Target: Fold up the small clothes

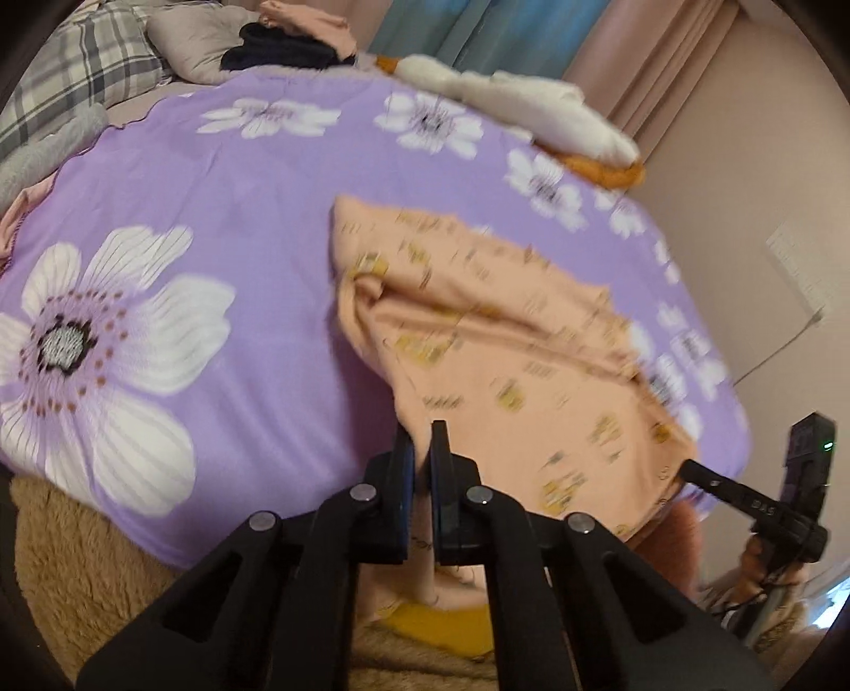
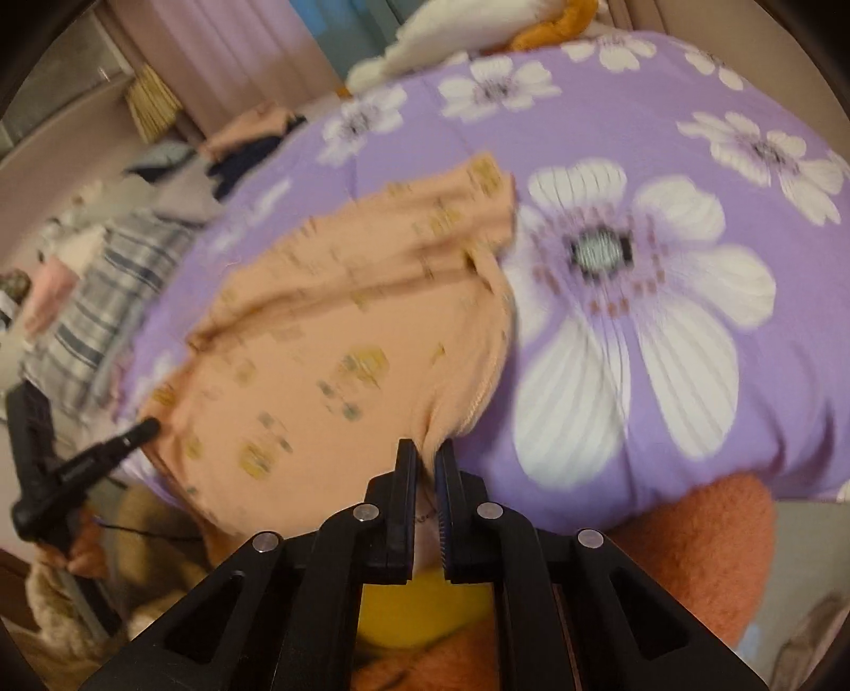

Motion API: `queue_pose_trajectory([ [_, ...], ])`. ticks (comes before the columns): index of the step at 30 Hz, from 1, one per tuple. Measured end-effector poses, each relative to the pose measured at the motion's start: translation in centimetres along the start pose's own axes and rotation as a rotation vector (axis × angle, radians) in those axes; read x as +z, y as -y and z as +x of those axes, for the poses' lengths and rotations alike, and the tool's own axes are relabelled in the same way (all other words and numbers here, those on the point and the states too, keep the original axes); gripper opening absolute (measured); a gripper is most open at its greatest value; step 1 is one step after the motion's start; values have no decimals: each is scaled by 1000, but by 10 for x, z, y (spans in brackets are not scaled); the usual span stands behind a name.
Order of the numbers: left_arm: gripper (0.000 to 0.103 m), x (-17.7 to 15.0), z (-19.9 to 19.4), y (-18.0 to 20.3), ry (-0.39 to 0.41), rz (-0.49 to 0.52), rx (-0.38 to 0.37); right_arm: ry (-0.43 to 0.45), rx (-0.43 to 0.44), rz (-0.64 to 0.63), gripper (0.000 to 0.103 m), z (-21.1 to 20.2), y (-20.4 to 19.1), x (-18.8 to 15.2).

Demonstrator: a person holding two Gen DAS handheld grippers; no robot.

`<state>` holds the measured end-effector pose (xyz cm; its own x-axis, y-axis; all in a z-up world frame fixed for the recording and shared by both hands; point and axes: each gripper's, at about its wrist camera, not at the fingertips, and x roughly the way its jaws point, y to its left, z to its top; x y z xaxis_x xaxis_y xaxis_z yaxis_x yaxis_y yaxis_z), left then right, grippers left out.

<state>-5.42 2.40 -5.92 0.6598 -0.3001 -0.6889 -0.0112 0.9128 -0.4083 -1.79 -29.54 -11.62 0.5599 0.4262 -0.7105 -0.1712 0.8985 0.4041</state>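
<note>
You have one peach garment (image 1: 494,340) in front of you, printed with small yellow motifs, and one purple sheet (image 1: 223,175) with white flowers under it. You hold two grippers, the left (image 1: 423,433) and the right (image 2: 426,452), one in each hand, two black fingers on each. At the head of the bed you can count one plaid pillow (image 1: 90,64), one beige pillow (image 1: 196,37) and one heap of clothes (image 1: 297,37). One white plush toy (image 1: 520,106) lies at the far edge.
</note>
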Motion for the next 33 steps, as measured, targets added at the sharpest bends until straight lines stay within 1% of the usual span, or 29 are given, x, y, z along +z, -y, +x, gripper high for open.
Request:
queue_pose_trajectory([
  [4,4,23,-8,4,69,19,13,79,58,-3,9,-14,-4,26],
  [7,4,42,-8,-3,93,-1,32,130,29,-12,9,-17,-5,42],
  [8,4,48,-4,-6,97,-10,37,140,19,-7,9,-15,-3,51],
  [10,5,60,6,-14,89,-27,45,148,-1,5,9,-9,0,58],
  [14,5,75,34,-23,49,-48,74,127,-17,30,9,12,9,74],
  [15,5,79,45,-25,33,-50,102,114,-20,34,9,18,11,78],
  [16,5,81,53,-26,14,-52,121,102,-32,42,9,24,11,80],
  [20,6,88,86,-35,-62,-58,161,47,-96,51,9,53,15,92],
  [23,7,90,103,-40,-100,-41,193,-4,-129,63,9,73,23,99],
  [26,9,90,106,-42,-101,-43,195,-43,-137,88,9,86,29,99],
  [31,11,92,98,-43,-118,-50,172,-39,-104,129,9,78,36,99],
  [32,13,92,93,-41,-120,-53,165,-38,-93,140,12,73,38,100],
  [33,22,91,84,-40,-114,-50,160,-32,-88,147,21,67,40,99],
])
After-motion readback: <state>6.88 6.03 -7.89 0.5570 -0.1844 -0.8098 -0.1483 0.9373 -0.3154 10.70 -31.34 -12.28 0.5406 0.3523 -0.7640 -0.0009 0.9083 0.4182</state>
